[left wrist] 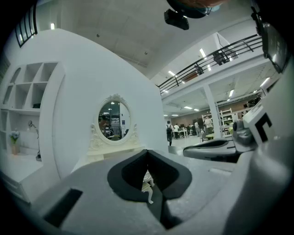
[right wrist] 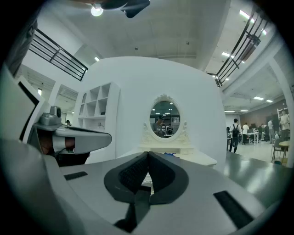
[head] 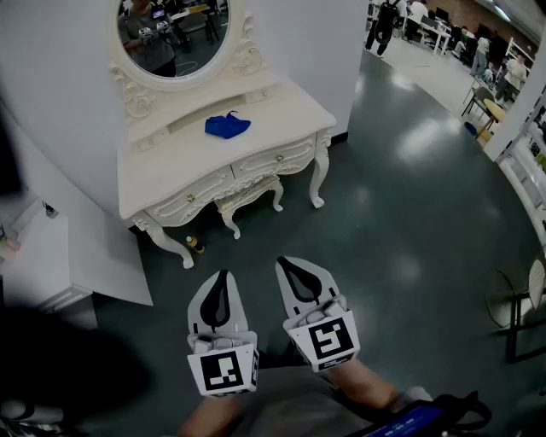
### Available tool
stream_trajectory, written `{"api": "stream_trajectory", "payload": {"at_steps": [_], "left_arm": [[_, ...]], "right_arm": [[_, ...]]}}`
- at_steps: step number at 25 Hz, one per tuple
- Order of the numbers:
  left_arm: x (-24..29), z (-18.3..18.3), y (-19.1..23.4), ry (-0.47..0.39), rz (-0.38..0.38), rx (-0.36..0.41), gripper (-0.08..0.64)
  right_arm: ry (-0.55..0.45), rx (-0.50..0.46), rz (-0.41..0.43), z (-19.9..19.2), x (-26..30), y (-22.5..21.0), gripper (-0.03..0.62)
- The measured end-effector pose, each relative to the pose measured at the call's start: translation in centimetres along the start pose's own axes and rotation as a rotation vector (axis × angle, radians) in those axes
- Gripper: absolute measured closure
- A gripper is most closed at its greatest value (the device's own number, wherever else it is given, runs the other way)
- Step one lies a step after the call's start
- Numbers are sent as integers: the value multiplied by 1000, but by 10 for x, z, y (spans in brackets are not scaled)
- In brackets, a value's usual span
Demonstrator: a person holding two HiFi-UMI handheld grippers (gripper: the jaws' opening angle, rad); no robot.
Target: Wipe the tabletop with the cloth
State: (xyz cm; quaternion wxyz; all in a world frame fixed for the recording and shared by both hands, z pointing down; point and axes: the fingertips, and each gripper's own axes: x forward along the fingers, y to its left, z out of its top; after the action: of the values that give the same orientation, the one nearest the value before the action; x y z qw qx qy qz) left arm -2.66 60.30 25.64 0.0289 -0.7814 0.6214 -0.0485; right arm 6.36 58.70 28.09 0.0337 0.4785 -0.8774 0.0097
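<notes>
A blue cloth (head: 227, 126) lies crumpled on the top of a white dressing table (head: 281, 115) with an oval mirror (head: 174, 34), well ahead of me. Both grippers hang side by side over the dark floor, far short of the table. My left gripper (head: 222, 281) is shut with nothing in it, its tips meeting (left wrist: 147, 151). My right gripper (head: 285, 264) is shut and empty too (right wrist: 147, 154). A sliver of the blue cloth (right wrist: 171, 154) shows in the right gripper view on the tabletop.
A white stool (head: 249, 198) is tucked under the table, and a small bottle (head: 195, 246) stands on the floor by a table leg. A white shelf unit (head: 43, 256) stands at the left. People (head: 381, 24) and desks are far back right; a chair (head: 522, 307) is at right.
</notes>
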Motion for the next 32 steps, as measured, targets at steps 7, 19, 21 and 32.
{"api": "stream_trajectory", "payload": {"at_steps": [7,19,21,32], "left_arm": [[7,-5,-19,11,-3,-5,545],[51,-20,1,50,30,-19,545],[64,-23,6,63,28,-19,545],[151,-32,45,102,-35,-26,545]], "right_arm": [[-4,4,-4,-4,-9,-19,578],[42,31,-2,-25,31,-48,577],[57,39,-2,-28,42,-53,577],[73,44,-43,-26,132,-85,577]]}}
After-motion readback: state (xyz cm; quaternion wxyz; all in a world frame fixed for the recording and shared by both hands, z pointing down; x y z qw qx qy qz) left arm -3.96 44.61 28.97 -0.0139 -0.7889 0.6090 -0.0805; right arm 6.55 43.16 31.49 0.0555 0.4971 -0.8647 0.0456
